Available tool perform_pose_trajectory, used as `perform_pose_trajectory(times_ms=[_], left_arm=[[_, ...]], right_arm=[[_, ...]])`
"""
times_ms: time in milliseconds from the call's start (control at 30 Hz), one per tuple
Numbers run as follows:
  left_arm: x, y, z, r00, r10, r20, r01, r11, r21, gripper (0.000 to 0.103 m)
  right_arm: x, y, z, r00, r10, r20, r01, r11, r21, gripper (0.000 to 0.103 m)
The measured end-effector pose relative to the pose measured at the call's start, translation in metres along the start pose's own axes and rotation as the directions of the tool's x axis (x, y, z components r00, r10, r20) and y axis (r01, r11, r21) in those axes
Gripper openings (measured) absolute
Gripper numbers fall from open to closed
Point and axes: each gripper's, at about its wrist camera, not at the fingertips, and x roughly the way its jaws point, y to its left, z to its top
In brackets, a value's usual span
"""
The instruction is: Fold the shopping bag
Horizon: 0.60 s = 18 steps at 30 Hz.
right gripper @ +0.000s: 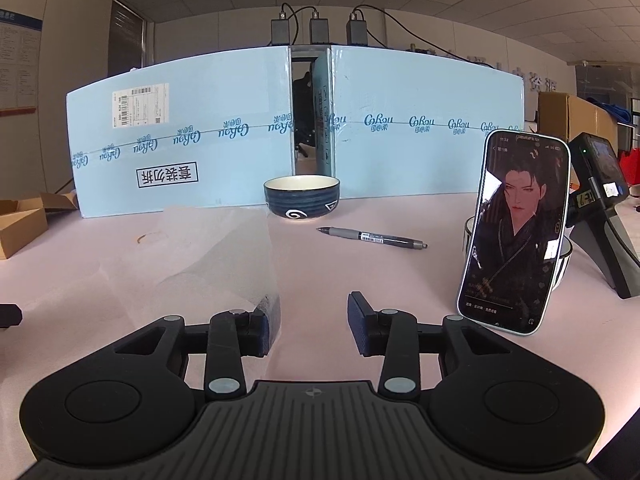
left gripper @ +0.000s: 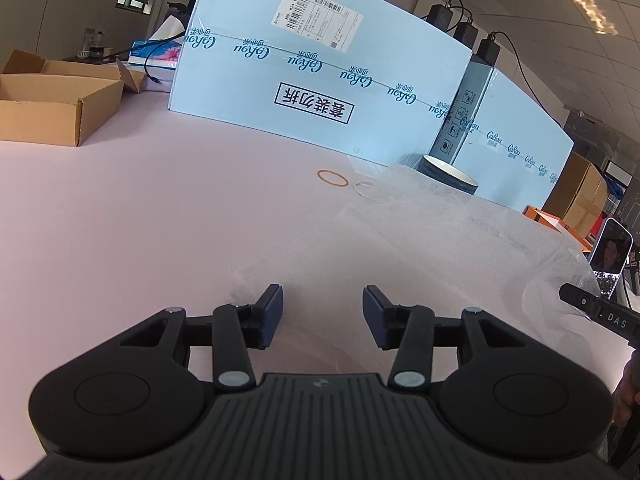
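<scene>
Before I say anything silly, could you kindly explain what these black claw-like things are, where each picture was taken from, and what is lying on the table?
They are two hand-held grippers; a person carries one in each hand, and each has a camera looking along its fingers. One picture is from the left gripper, the other from the right gripper. Both stand open and hold nothing. On the pink table lies the translucent shopping bag, its edge draped over the right gripper's left finger. Also there: a dark bowl, a pen, a propped phone, a rubber band, an open cardboard box and big blue cartons behind.
</scene>
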Motion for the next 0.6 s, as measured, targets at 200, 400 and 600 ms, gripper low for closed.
perform_pose_trajectory(times_ms=[200,400,600], left_arm=[[-0.003,-0.004,0.003,1.000,0.007,0.017,-0.007,1.000,0.030,0.050],[0.007,-0.021,-0.006,1.000,0.027,-0.009,-0.026,0.993,0.116,0.052],[0.013,-0.027,-0.006,0.999,0.041,-0.012,-0.039,0.986,0.162,0.055]], right_arm=[[-0.030,0.004,0.011,0.996,-0.019,0.086,0.026,0.996,-0.085,0.054],[-0.021,-0.001,-0.001,0.997,-0.071,-0.011,0.068,0.983,-0.171,0.058],[-0.033,-0.020,-0.012,0.984,-0.166,-0.068,0.144,0.956,-0.257,0.058]])
